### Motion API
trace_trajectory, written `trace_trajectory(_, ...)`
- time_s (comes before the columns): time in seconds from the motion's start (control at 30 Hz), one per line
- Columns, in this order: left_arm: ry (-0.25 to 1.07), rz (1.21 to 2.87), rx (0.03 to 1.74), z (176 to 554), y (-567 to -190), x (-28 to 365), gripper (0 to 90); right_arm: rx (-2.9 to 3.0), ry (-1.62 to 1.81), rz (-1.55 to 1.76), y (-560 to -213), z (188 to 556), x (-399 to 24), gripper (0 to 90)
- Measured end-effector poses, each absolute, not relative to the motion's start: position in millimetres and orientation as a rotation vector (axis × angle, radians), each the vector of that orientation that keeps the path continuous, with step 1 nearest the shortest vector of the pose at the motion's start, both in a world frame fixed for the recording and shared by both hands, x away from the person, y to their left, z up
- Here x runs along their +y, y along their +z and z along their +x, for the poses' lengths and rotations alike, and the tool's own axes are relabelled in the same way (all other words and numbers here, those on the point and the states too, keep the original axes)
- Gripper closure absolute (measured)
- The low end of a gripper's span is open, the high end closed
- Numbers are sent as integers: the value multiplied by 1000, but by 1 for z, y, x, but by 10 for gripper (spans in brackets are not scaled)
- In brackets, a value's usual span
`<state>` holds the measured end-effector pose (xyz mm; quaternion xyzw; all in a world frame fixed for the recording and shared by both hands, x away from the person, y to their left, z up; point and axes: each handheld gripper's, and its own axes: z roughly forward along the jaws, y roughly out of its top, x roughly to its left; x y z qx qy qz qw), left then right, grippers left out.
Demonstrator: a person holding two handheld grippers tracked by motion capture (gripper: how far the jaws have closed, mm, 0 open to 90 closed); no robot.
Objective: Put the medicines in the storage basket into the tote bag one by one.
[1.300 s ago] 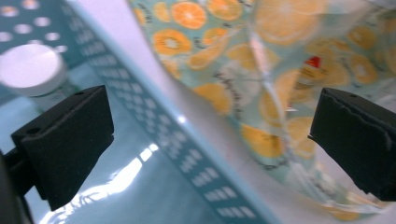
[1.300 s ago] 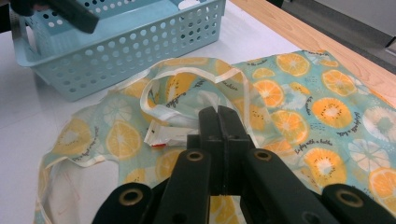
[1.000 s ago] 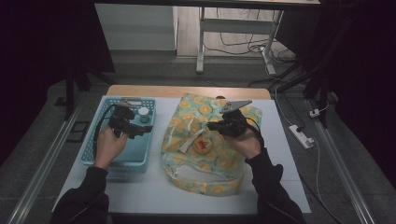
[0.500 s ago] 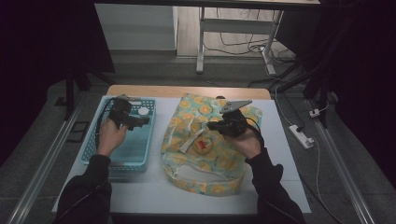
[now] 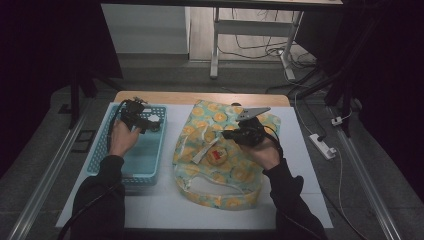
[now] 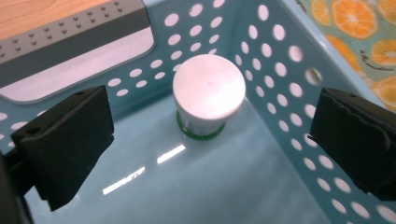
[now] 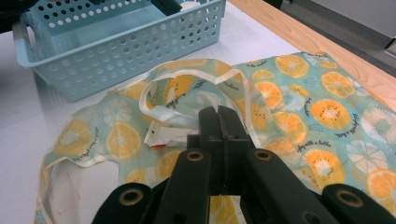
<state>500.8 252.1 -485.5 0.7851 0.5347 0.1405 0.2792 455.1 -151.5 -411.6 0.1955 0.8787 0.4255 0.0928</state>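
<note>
The orange-print bag is seen unmoved on the white table, with the right gripper kept over it, jaws pressed together on nothing. The left gripper has been carried toward the far end of the blue basket; its jaws stand wide, empty, around the white-lidded jar in the far corner.

The white-capped jar, standing between the open left tongs, shows its lid and a green base rim; any label is hidden beneath the lid. Ahead of the closed right tongs, a small white-and-red packet lies partly tucked under the fruit-print bag; its print is too small to read.
</note>
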Motion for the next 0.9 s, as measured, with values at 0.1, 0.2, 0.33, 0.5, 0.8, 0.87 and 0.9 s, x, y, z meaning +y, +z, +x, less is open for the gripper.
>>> trace_trajectory(0.1, 349, 2096, 1447, 506, -488, 251, 1, 2608, 1263, 578, -411, 455, -152, 900)
trace_trajectory(0.2, 322, 2095, 1436, 510, -491, 249, 8, 2606, 1266, 578, -411, 455, -152, 900)
trace_trajectory(0.33, 337, 2122, 1455, 515, -495, 246, 53, 2605, 1267, 577, -411, 455, -152, 900)
trace_trajectory(0.5, 337, 2123, 1468, 517, -496, 247, 192, 2603, 1268, 579, -411, 455, -152, 900)
trace_trajectory(0.8, 301, 2137, 1468, 518, -497, 248, 416, 2603, 1267, 575, -411, 455, -152, 900)
trace_trajectory(0.87, 293, 2142, 1466, 519, -498, 247, 466, 2603, 1267, 577, -411, 455, -152, 900)
trace_trajectory(0.9, 296, 2142, 1467, 518, -497, 247, 491, 2603, 1266, 577, -411, 455, -152, 900)
